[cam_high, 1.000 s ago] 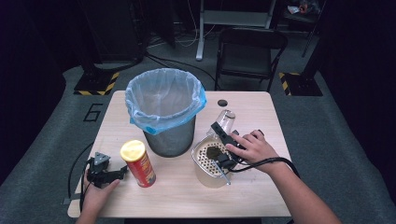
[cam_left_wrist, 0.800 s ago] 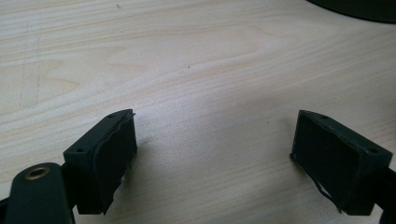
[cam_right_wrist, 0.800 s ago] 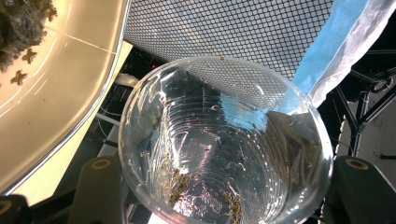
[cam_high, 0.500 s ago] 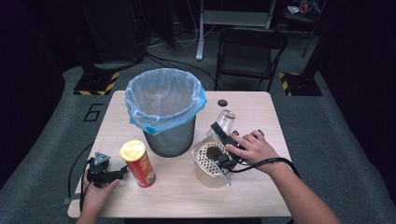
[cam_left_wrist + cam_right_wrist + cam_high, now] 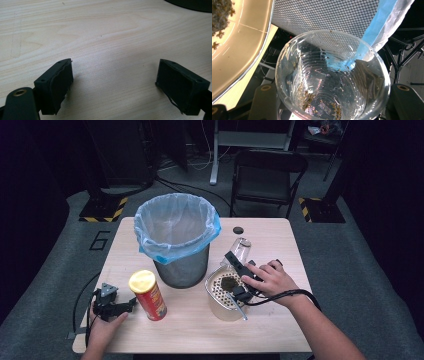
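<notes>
risk, near to far. the left gripper point(image 5: 112, 306) rests at the near left edge of the desk point(image 5: 270, 330), jaws released and grasping nothing; the red snack can point(image 5: 148, 295) stands upright just beside it, and any sideways sweep of that gripper would likely tip the can.

the right gripper point(image 5: 329, 105) has its jaws clenched on a clear plastic cup point(image 5: 332, 77), held tilted above the perforated metal strainer pot point(image 5: 224, 295). wet tea-like residue clings to the cup's inner wall. judged hazards: a thin cup may buckle or slip under the clamp; residue may miss the pot and land on the desk; the cup rim may strike the mesh waste bin point(image 5: 181, 265), which stands just beside the pot, or catch its blue bag liner point(image 5: 175, 227).

view differences. the high view gives the layout: can, pot, bin, a small dark disc point(image 5: 238, 230) on the far desk, a chair point(image 5: 267, 175) beyond. the right gripper view gives the residue inside the cup, the bin mesh and liner edge close behind it. the left gripper view point(image 5: 113, 87) confirms bare wood between the spread jaws.
</notes>
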